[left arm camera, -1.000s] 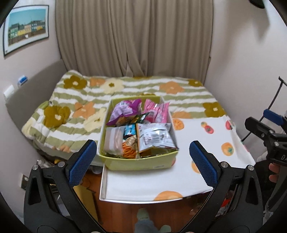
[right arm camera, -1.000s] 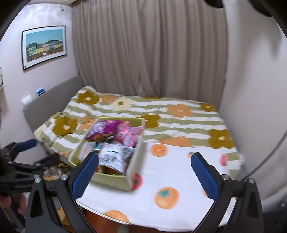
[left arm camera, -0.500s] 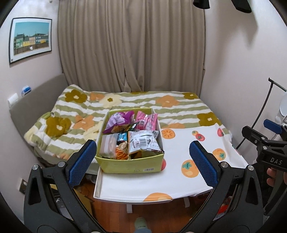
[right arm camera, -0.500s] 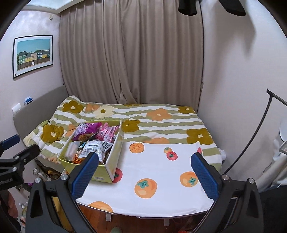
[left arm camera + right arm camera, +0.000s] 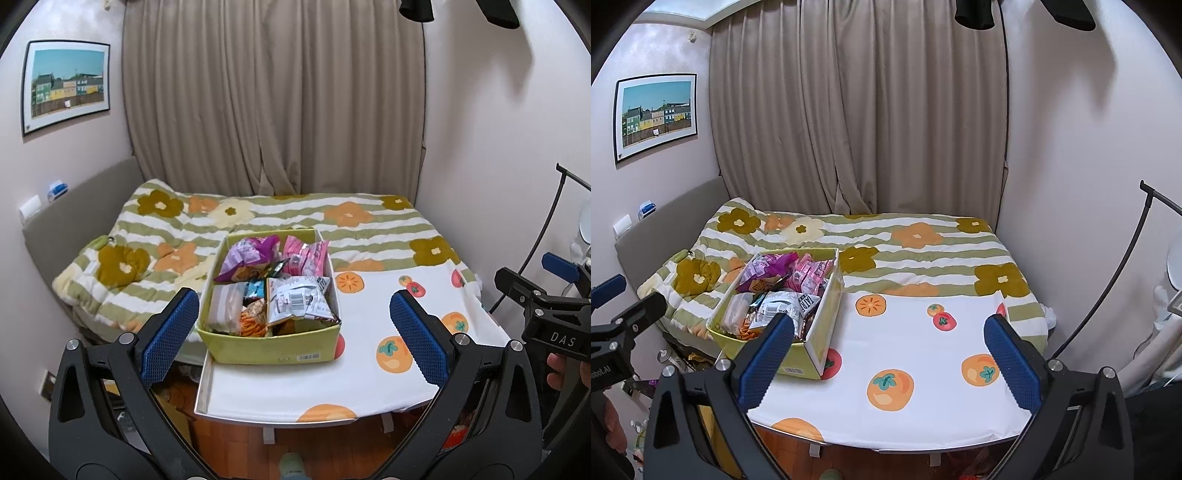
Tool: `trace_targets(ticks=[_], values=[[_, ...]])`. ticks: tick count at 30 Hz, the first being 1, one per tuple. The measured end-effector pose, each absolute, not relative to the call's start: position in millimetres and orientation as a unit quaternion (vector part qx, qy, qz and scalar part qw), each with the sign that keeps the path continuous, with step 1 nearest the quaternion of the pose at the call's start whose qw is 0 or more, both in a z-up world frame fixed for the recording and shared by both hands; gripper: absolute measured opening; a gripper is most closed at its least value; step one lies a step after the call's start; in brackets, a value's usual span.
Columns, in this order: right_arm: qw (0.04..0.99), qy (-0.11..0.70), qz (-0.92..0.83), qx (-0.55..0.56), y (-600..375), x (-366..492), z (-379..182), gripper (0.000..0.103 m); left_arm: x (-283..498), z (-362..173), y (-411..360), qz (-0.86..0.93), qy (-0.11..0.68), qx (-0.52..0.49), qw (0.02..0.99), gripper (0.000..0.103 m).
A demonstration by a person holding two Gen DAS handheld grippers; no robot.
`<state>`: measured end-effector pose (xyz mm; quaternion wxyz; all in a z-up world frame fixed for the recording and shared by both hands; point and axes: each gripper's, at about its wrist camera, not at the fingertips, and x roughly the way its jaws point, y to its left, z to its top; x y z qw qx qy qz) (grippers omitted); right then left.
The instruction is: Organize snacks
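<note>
Yellow-green cardboard, the snack box sits on the fruit-print table ahead of the left gripper and ahead-left of the right gripper, stuffed with packets, while both claws hang wide open, well apart from it, holding nothing.

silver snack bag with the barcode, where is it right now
In the left wrist view the silver snack bag lies on top at the near right of the yellow-green box, just in front of the pink packets.
</note>
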<state>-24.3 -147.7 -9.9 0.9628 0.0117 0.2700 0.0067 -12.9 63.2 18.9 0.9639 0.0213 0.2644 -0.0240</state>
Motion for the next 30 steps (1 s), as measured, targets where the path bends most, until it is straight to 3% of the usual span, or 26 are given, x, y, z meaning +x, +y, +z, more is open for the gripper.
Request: trace_targets(ticks=[30], values=[[0.964,0.266,0.000,0.022,-157.1,-26.6,-8.2,0.102,-17.6,18.2,55.7,-0.028,0.259,0.030,0.965,0.103]])
